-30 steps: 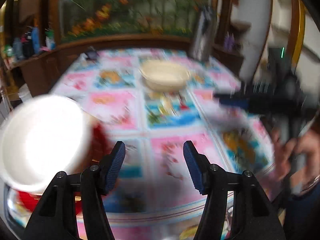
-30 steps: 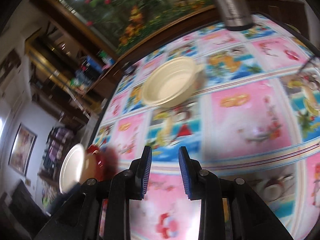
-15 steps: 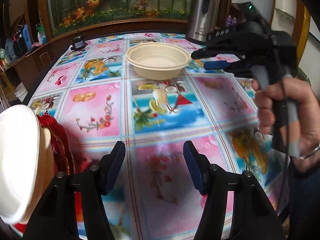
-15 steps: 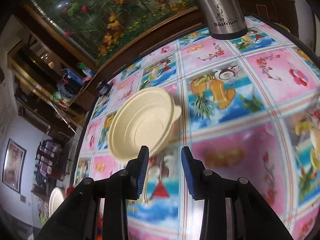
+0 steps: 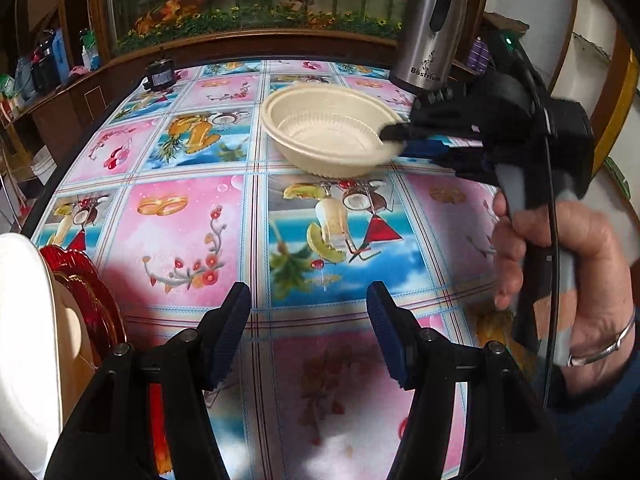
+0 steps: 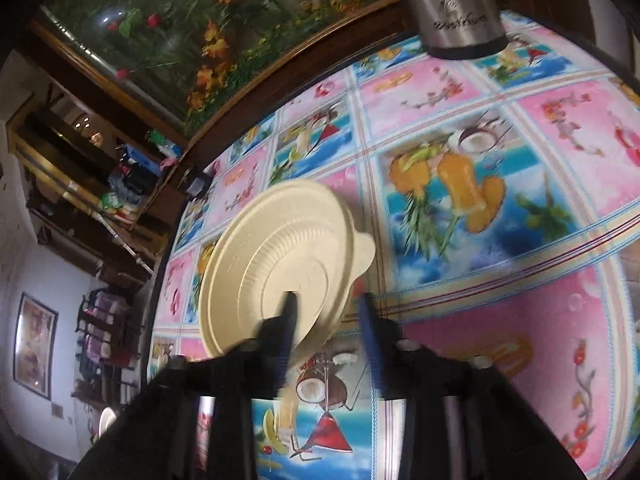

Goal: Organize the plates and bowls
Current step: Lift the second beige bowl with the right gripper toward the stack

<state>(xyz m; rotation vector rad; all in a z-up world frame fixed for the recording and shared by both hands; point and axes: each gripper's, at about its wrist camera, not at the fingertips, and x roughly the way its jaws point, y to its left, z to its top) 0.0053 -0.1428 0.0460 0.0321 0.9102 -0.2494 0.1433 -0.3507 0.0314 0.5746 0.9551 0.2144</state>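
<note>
A cream plastic bowl (image 5: 328, 132) stands on the patterned table (image 5: 180, 232), towards its far side. My right gripper (image 5: 400, 140), held by a person's hand (image 5: 560, 264), reaches the bowl's right rim. In the right wrist view one finger is inside the bowl (image 6: 280, 264) and the other outside, the rim between them. The right gripper (image 6: 326, 312) is closing, but a gap still shows beside the rim. My left gripper (image 5: 310, 320) hangs open over the near table with nothing between its fingers. At the left edge a white plate (image 5: 24, 340) lies over a red plate (image 5: 92, 292).
A steel thermos jug (image 5: 430, 28) stands just behind the bowl at the far right. A small black device (image 5: 160, 74) sits at the far left of the table. A wooden ledge with plants (image 5: 248, 36) runs along the back.
The right gripper has come up to the cream bowl and now straddles its rim. The left gripper has drifted forward, and the white and red plates have slid to the left edge of its view.
</note>
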